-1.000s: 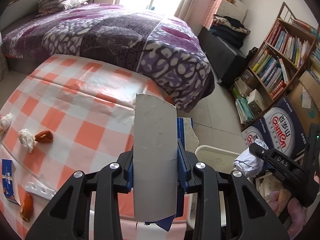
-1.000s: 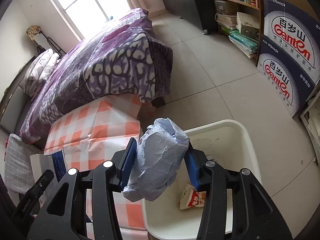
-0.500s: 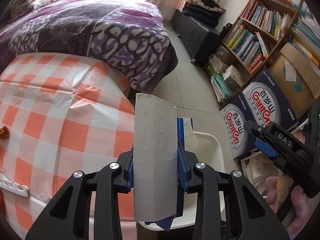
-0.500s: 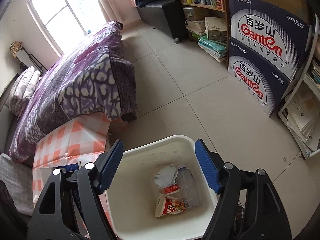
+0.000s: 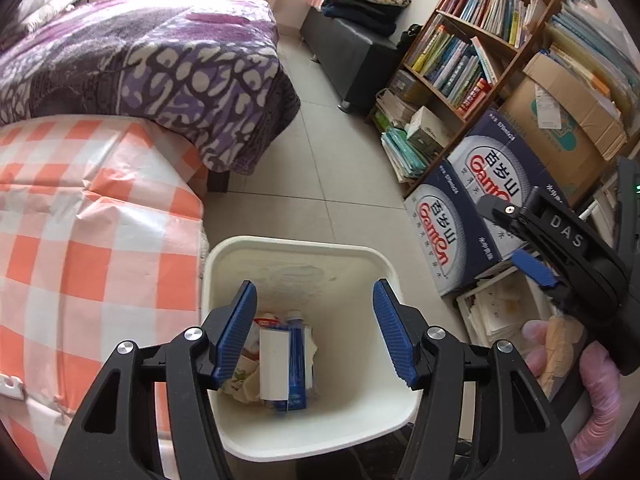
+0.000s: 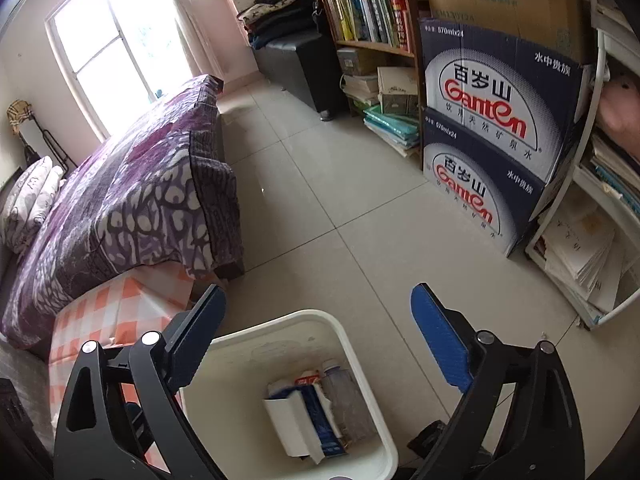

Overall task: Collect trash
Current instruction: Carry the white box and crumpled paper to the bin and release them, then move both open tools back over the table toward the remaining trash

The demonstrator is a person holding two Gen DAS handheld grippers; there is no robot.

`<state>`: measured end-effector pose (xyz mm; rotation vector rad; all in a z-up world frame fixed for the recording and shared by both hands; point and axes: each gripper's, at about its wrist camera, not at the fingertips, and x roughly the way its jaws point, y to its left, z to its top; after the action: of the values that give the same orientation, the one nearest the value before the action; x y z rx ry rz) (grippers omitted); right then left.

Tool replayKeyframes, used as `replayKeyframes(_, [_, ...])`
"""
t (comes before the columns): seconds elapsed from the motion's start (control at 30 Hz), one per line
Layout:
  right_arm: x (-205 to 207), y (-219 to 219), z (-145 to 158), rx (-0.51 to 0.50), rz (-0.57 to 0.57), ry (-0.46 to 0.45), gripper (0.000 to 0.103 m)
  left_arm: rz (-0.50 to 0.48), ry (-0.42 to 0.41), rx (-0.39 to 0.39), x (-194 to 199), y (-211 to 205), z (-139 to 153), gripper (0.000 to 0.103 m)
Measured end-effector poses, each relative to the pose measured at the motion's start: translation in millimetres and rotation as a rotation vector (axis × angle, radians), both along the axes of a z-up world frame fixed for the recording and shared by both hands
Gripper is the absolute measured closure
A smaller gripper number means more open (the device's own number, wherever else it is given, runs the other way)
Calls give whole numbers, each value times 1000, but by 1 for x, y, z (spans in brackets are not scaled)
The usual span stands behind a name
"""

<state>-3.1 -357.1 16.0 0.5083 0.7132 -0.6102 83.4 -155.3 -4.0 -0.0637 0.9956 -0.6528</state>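
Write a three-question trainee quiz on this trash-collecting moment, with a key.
1. True or false: the left gripper grips the flattened carton.
2. What stands beside the white bin: A) checkered table B) a sofa C) a sink?
3. Name the clear item in the bin next to the carton.

Key: 1. False; its jaws are opening, nothing between them. 2. A. 3. A plastic bottle.

Two stacked blue cartons (image 6: pixel 496 132) beside the bookshelf (image 6: pixel 372 12): each face reads "Ganten" in red, with Chinese characters "百岁山" above it. Top corner print: "570mlx24". The right hand-held gripper (image 5: pixel 560 240), seen from the left wrist view, has "DAS" in pale letters on its black body. Book spines: illegible.
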Motion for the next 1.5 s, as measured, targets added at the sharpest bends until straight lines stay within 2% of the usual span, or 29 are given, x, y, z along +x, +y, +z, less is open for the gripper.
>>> replayKeyframes(0.07, [0, 7, 5, -58, 0, 3, 9, 22, -39, 35, -1, 3, 3, 40])
replayKeyframes(0.1, [0, 10, 7, -83, 2, 3, 8, 37, -58, 51, -1, 5, 5, 33])
replayKeyframes(0.17, [1, 20, 11, -151, 10, 9, 7, 83, -93, 86, 0, 11, 8, 27])
replayKeyframes(0.33, [7, 46, 16, -291, 49, 29, 7, 182, -152, 146, 7, 31, 12, 27])
replayKeyframes(0.5, [14, 73, 18, -374, 108, 36, 7, 285, -201, 214, 13, 58, 13, 20])
replayKeyframes(0.6, [21, 85, 15, -374, 142, 46, 7, 327, -215, 250, 18, 74, 11, 20])
replayKeyframes(1.03, [49, 156, 1, -389, 297, 64, 7, 455, -166, 347, 32, 148, -5, 20])
replayKeyframes(1.5, [73, 244, -19, -374, 496, 80, 7, 636, -56, 522, 37, 270, -39, 20])
